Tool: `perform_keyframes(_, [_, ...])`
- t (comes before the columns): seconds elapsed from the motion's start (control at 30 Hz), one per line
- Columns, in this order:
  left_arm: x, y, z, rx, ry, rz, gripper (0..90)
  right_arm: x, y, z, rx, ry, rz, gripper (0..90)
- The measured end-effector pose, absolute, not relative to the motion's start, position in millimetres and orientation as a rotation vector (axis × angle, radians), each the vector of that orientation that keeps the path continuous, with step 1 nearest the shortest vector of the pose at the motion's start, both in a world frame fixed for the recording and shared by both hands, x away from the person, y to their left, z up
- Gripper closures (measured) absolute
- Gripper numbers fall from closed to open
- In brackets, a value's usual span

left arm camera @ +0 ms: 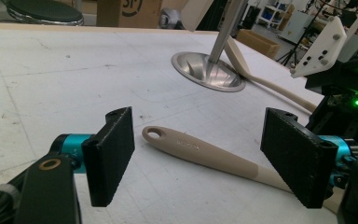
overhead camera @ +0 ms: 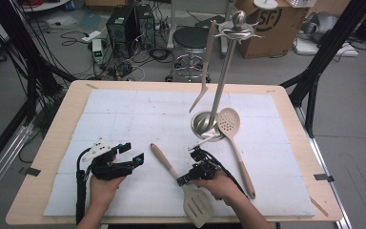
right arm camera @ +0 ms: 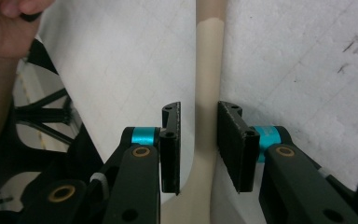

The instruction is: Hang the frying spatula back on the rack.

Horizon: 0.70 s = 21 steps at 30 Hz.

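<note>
A beige slotted spatula [overhead camera: 164, 160] lies on the white mat [overhead camera: 124, 114], its handle pointing to the far left and its blade [overhead camera: 198, 207] near the front edge. My right gripper [overhead camera: 187, 175] straddles the spatula's neck [right arm camera: 209, 56]. In the right gripper view the right pad [right arm camera: 228, 140] lies against the handle, while a strip of mat shows between the left pad [right arm camera: 171, 144] and the handle. My left gripper [overhead camera: 132, 152] rests on the mat left of the handle end, open wide and holding nothing. In its own view the spatula handle [left arm camera: 186, 144] lies beyond the left gripper [left arm camera: 203, 144].
A steel utensil stand [overhead camera: 205, 121] rises at mid-table, with a beige utensil [overhead camera: 205, 71] hanging from its top. A beige skimmer [overhead camera: 228, 121] lies right of the base, its handle running toward the front right. A stool and boxes stand beyond the table.
</note>
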<state>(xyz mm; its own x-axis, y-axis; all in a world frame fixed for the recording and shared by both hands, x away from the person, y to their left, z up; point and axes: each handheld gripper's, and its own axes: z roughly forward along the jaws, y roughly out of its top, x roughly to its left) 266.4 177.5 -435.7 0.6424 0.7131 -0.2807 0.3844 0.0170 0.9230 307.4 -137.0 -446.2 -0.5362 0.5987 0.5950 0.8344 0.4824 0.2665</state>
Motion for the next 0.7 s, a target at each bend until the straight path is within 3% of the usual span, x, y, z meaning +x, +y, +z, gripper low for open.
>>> perform_keyframes(0.43, [263.5, 178.3, -435.1, 1.604, 0.933, 0.333, 26.3, 292.7, -121.8, -437.5, -1.228, -2.488, -0.72, 71.8])
perform_keyframes(0.7, [263.1, 176.4, -434.7, 1.607, 0.926, 0.329, 26.3, 277.6, -111.7, -434.0, -1.267, -2.603, -0.733, 67.2])
